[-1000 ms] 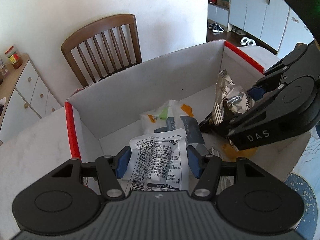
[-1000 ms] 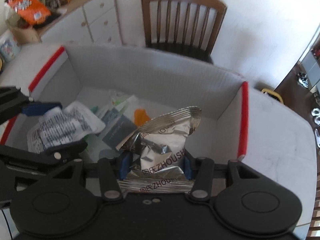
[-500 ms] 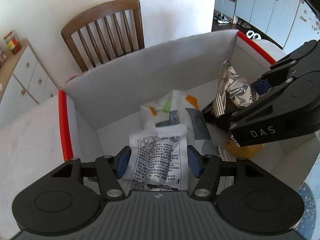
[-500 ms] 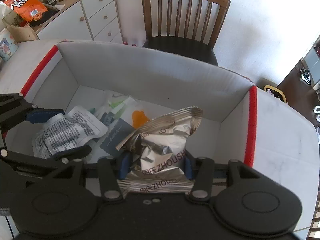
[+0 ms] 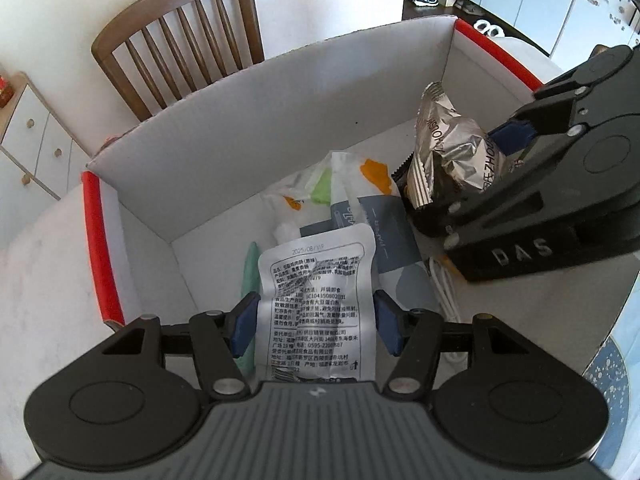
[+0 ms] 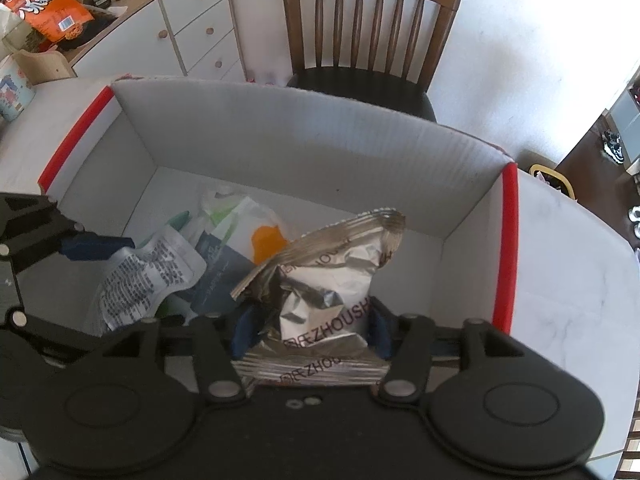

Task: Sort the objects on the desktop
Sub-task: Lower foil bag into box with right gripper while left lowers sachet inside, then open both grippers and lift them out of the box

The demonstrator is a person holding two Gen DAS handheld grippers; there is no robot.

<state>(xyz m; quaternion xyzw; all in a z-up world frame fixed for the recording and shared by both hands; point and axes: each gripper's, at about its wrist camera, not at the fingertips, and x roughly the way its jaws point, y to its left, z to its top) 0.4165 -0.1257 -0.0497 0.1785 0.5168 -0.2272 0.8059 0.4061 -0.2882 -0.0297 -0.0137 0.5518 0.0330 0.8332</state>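
A white cardboard box (image 5: 240,140) with red-taped edges stands open on the table. My left gripper (image 5: 316,320) hangs over its near left part, shut on a white printed pouch (image 5: 316,300) that points into the box. To the right, my right gripper (image 6: 310,332) is inside the box around a crumpled silver snack bag (image 6: 332,280). Its jaws are opening, and the bag still stands between the pads with a dark gap on its left side. In the left wrist view the silver bag (image 5: 452,152) leans against the right gripper's blue pad (image 5: 512,136).
On the box floor lie a white packet with orange and green marks (image 5: 340,184), a grey-blue packet (image 5: 384,232), a green item (image 5: 250,272) and a white cable (image 5: 440,284). A wooden chair (image 6: 368,28) stands behind the box, with white drawers (image 6: 196,24) to the left.
My left gripper has tipped and sunk a little toward the box with the pouch. The right gripper's pads have spread apart around the silver bag, which has slumped slightly.
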